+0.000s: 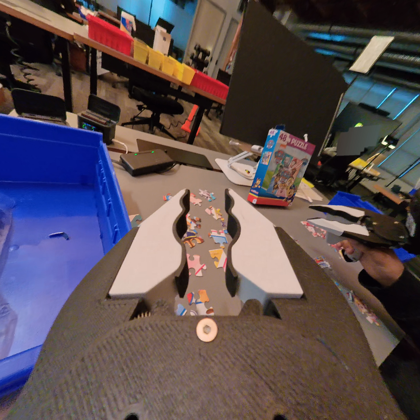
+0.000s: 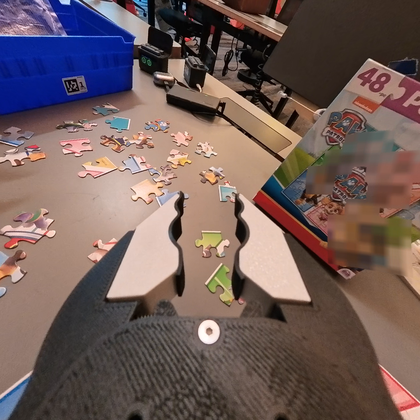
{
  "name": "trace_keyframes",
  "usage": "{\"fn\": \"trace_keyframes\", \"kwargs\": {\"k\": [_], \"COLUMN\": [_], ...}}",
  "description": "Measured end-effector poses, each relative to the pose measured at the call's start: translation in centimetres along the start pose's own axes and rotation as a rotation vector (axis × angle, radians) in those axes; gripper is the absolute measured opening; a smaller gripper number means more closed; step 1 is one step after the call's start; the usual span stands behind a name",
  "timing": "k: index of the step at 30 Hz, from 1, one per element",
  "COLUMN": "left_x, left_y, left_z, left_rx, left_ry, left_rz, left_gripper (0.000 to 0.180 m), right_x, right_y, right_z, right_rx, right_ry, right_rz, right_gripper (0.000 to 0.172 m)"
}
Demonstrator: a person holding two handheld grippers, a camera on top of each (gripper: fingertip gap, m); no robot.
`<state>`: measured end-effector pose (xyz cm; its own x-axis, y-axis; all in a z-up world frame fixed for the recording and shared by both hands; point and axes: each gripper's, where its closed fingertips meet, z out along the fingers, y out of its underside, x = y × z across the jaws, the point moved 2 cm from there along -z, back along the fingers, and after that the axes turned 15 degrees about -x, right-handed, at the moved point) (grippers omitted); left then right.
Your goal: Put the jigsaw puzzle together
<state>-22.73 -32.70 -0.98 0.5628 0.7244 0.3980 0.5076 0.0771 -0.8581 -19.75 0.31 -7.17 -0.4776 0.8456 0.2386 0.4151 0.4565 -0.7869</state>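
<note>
The left tongs [image 1: 207, 193] are held spread above the grey table [image 1: 147, 191], with nothing pinched between the pads; loose puzzle pieces [image 1: 193, 238] are seen lying flat on the table beneath the gap. A blue bin [image 1: 56, 159] is set at the table's left edge, just beside the left tongs. A black power unit [image 1: 145, 160] is placed near the far edge, and an upright puzzle box [image 1: 281, 168] is stood toward the far right corner.

The right tongs [image 2: 209, 197] are likewise held spread and bare over the table, near the puzzle box [image 2: 318, 181] on their right. Two green puzzle pieces [image 2: 212, 243] are seen on the table under the gap, untouched by the pads. More pieces [image 2: 127, 145] are scattered across the middle of the table toward the blue bin [image 2: 68, 63]. In the left wrist view the right tongs [image 1: 316, 213] are gripped by a hand [image 1: 377, 263] at the right edge.
</note>
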Motion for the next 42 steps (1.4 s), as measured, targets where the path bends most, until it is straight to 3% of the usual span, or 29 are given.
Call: {"fn": "trace_keyframes", "kwargs": {"k": [26,32,37,42], "left_x": [0.4,2.3,2.1,-2.4], "left_y": [-0.5,3.3,5.1,8.1], "left_z": [-0.7,3.9,8.9,11.7], "left_rx": [0.04,-0.248,-0.36,-0.498], "left_ry": [0.105,0.044,0.052,-0.228], "left_rz": [-0.041,0.184,0.037,-0.021], "left_gripper": [0.036,0.045,0.033,0.028], "right_x": [-0.6,0.2,0.5,0.8], "right_y": [-0.7,-1.0,-0.6,-0.2], "right_z": [0.4,-0.3,-0.9,-1.4], "right_rx": [0.012,0.045,0.056,0.06], "right_ry": [-0.014,-0.037,-0.045,-0.031], "right_rz": [-0.019,0.045,0.067,0.06], "right_gripper": [0.044,0.043,0.042,0.041]}}
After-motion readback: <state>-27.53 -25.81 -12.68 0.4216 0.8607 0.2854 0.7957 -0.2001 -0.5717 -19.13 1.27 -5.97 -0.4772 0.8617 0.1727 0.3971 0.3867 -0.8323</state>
